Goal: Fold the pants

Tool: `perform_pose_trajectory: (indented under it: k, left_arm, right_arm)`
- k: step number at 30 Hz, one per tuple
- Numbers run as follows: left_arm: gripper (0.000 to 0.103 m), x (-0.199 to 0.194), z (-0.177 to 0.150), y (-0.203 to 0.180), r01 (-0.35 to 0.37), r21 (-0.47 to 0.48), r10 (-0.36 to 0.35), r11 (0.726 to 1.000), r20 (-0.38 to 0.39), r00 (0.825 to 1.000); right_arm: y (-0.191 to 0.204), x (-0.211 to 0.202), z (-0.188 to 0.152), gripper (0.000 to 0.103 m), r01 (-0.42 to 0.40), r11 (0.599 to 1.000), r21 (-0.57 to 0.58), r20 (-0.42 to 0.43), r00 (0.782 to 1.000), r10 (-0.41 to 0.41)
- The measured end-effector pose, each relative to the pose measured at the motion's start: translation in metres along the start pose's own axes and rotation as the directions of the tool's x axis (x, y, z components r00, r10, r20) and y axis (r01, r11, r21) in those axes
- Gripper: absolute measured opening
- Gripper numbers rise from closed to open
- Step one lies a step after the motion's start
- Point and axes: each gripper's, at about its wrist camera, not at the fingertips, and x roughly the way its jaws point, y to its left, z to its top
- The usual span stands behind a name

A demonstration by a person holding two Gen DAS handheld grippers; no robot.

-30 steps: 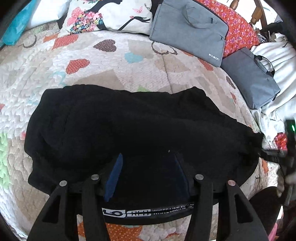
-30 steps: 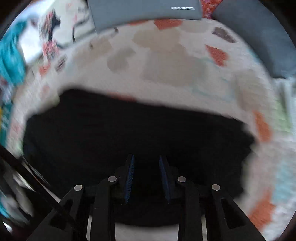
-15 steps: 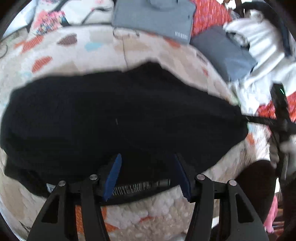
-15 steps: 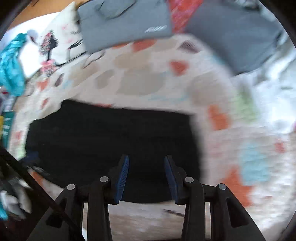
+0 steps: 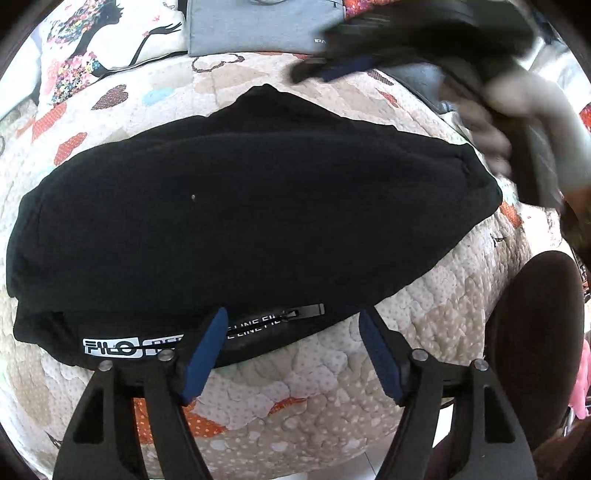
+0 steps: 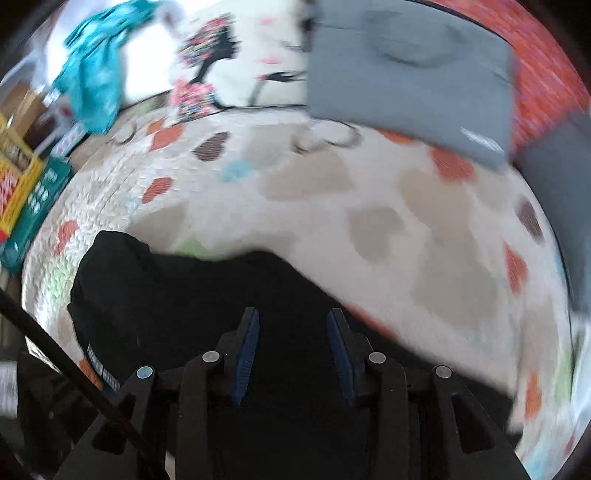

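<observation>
The black pants (image 5: 251, 206) lie folded into a wide bundle on the heart-patterned quilt (image 5: 314, 398), with a white printed waistband label (image 5: 110, 347) along the near edge. My left gripper (image 5: 291, 328) is open and empty, its blue pads just over the near edge of the pants. In the right wrist view the pants (image 6: 207, 295) fill the lower middle. My right gripper (image 6: 291, 328) is open and empty above them. It also shows blurred at the top right of the left wrist view (image 5: 332, 70).
A grey laptop bag (image 5: 258, 26) and a printed pillow (image 5: 103, 40) lie at the back of the bed. A second grey bag (image 6: 554, 177) is at the right. Teal cloth (image 6: 96, 85) and boxes (image 6: 22, 192) sit at the left. A dark round stool (image 5: 535, 332) stands beside the bed.
The left gripper has pulled back toward the near edge, off the pants. The right gripper has let go and swung up over the far side of the pants.
</observation>
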Motion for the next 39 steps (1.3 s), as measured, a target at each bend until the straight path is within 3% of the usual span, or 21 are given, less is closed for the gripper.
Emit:
perform_pose_trajectory:
  k: [3, 5, 6, 7, 8, 13, 16, 19, 22, 23, 25, 26, 28, 29, 31, 33, 34, 39]
  left_arm:
    - [0.073, 0.000, -0.002, 0.001, 0.007, 0.004, -0.007, 1.000, 0.001, 1.000]
    - [0.073, 0.000, -0.004, 0.001, 0.008, 0.005, -0.008, 1.000, -0.007, 1.000]
    - [0.073, 0.000, -0.004, 0.001, 0.006, 0.008, -0.006, 1.000, -0.007, 1.000]
    - [0.073, 0.000, -0.004, 0.000, -0.001, 0.017, 0.001, 1.000, -0.009, 1.000]
    - [0.073, 0.001, -0.005, -0.002, -0.003, 0.024, 0.004, 1.000, -0.011, 1.000]
    - [0.075, 0.001, -0.001, -0.004, 0.005, 0.025, -0.005, 1.000, -0.023, 1.000]
    - [0.075, -0.003, 0.003, 0.000, 0.072, -0.015, -0.072, 0.997, -0.038, 0.997]
    - [0.075, -0.011, 0.004, 0.009, 0.184, -0.056, -0.186, 0.981, -0.044, 0.982]
    - [0.075, -0.038, 0.010, 0.032, 0.350, -0.112, -0.351, 0.930, 0.010, 0.936]
    - [0.075, -0.059, 0.012, 0.051, 0.386, -0.137, -0.377, 0.912, 0.088, 0.922]
    - [0.075, -0.087, 0.012, 0.084, 0.393, -0.185, -0.354, 0.900, 0.215, 0.910]
    - [0.075, -0.102, 0.009, 0.111, 0.383, -0.257, -0.306, 0.887, 0.295, 0.905]
    - [0.076, -0.109, 0.002, 0.148, 0.333, -0.389, -0.203, 0.859, 0.340, 0.918]
    - [0.076, -0.106, -0.006, 0.172, 0.273, -0.502, -0.113, 0.820, 0.327, 0.938]
    - [0.076, -0.098, -0.018, 0.199, 0.188, -0.635, -0.012, 0.749, 0.271, 0.963]
    - [0.075, -0.095, -0.032, 0.221, 0.170, -0.731, 0.029, 0.661, 0.252, 0.967]
    - [0.075, -0.098, -0.035, 0.225, 0.178, -0.749, 0.047, 0.638, 0.268, 0.962]
    - [0.075, -0.117, -0.037, 0.224, 0.112, -0.768, 0.186, 0.631, 0.290, 0.939]
  right_arm:
    - [0.018, 0.033, 0.017, 0.048, 0.014, 0.996, -0.092, -0.049, 0.999, -0.018]
    - [0.026, 0.050, 0.017, 0.046, 0.029, 0.991, -0.129, -0.099, 0.994, -0.042]
    - [0.024, 0.061, 0.022, 0.035, 0.018, 0.993, -0.120, -0.137, 0.990, -0.034]
    - [0.018, 0.064, 0.026, 0.003, -0.019, 0.995, -0.094, -0.159, 0.987, 0.004]
    - [0.014, 0.065, 0.031, 0.003, -0.045, 0.997, -0.057, -0.176, 0.984, 0.034]
    - [0.005, 0.080, 0.055, 0.001, 0.008, 1.000, -0.009, -0.188, 0.982, -0.010]
    - [0.007, 0.095, 0.059, 0.001, 0.029, 1.000, -0.011, -0.214, 0.976, -0.031]
    - [0.007, 0.096, 0.061, 0.002, 0.036, 0.999, -0.011, -0.214, 0.976, -0.037]
    - [0.010, 0.089, 0.062, 0.007, 0.100, 0.994, -0.053, -0.207, 0.972, -0.109]
    - [0.012, 0.079, 0.063, 0.008, 0.138, 0.989, -0.054, -0.180, 0.973, -0.145]
    - [0.018, 0.057, 0.063, 0.013, 0.148, 0.988, -0.030, -0.122, 0.981, -0.151]
    - [0.024, 0.046, 0.062, 0.014, 0.124, 0.992, -0.013, -0.096, 0.988, -0.125]
    - [0.039, 0.022, 0.050, 0.018, -0.010, 1.000, 0.007, -0.061, 0.998, 0.011]
    - [0.050, 0.015, 0.041, 0.021, -0.081, 0.997, 0.001, -0.059, 0.995, 0.081]
    - [0.079, 0.008, 0.017, 0.021, -0.180, 0.983, -0.048, -0.077, 0.981, 0.176]
    - [0.110, 0.009, -0.005, 0.021, -0.237, 0.966, -0.107, -0.099, 0.969, 0.227]
    - [0.130, 0.013, -0.016, 0.022, -0.248, 0.957, -0.148, -0.107, 0.966, 0.234]
    - [0.201, 0.034, -0.042, 0.029, -0.262, 0.921, -0.288, -0.116, 0.964, 0.238]
